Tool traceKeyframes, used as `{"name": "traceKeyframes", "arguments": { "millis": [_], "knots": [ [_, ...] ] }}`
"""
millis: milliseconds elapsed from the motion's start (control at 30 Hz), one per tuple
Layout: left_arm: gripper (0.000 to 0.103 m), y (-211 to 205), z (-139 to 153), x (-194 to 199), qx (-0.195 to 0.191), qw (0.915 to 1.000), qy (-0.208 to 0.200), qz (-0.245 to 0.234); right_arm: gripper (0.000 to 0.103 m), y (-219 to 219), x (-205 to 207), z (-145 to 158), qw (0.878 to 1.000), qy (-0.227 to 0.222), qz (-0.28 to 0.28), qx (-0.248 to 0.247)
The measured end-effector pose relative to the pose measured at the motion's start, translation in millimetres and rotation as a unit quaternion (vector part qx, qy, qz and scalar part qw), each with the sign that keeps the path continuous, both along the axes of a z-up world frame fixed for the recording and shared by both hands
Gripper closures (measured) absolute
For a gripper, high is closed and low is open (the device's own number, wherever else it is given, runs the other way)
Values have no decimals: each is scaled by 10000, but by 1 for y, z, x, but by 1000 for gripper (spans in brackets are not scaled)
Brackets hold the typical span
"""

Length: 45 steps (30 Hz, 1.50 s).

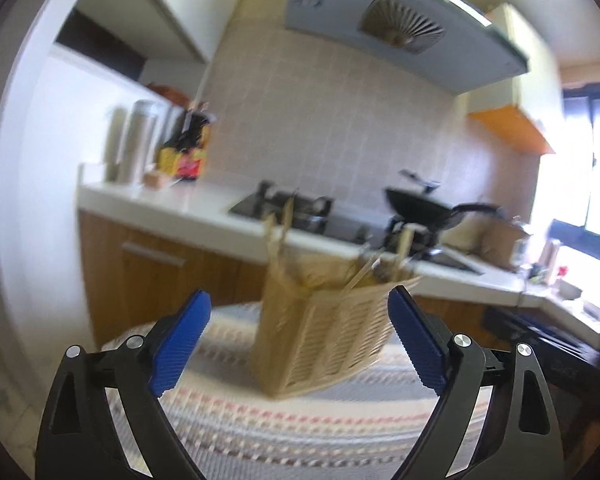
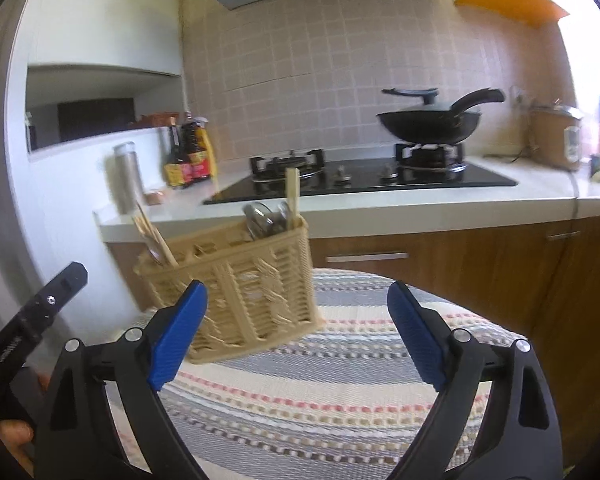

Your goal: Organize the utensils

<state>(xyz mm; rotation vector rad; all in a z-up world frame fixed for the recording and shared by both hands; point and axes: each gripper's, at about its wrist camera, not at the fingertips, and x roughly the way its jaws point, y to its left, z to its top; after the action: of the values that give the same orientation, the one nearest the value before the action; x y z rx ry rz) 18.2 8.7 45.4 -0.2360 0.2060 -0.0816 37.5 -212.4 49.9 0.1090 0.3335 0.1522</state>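
Just ahead of the right claw [image 2: 298, 334], the caddy [image 2: 240, 292] looks like matt beige woven-pattern plastic, holding pale wooden chopsticks [image 2: 156, 238] and shiny metal spoons [image 2: 266, 218]. Beneath it lies a coarse striped woven cloth [image 2: 320, 396]. The claw's pads [image 2: 178, 334] are ribbed blue, its arms matt black plastic. Beyond, a glossy black hob [image 2: 364, 184].

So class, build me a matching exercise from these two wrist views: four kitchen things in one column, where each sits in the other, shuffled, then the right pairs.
Column 1
1. wok
2. wicker utensil basket
3. sauce bottles
4. spoons

Column 2
A. standing inside the basket
B. on the striped tablecloth
C. on the right-hand gas burner
D. on the counter, left of the hob

Pairs: 1-C, 2-B, 3-D, 4-A
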Motion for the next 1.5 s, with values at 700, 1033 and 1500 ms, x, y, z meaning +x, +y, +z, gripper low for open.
{"name": "traceKeyframes", "arguments": {
  "millis": [700,1033,1500],
  "knots": [
    [8,-17,-26,-8,985,9914,-181,838,16,2,-10,-34,9976,-492,-387,-292],
    [8,-26,-27,-7,1115,9914,-115,670,8,13,-12,-35,9966,-526,-344,-540],
    [8,-26,-30,-5,1091,9920,23,640,8,20,-19,-35,9945,-597,-422,-756]
  ]
}}
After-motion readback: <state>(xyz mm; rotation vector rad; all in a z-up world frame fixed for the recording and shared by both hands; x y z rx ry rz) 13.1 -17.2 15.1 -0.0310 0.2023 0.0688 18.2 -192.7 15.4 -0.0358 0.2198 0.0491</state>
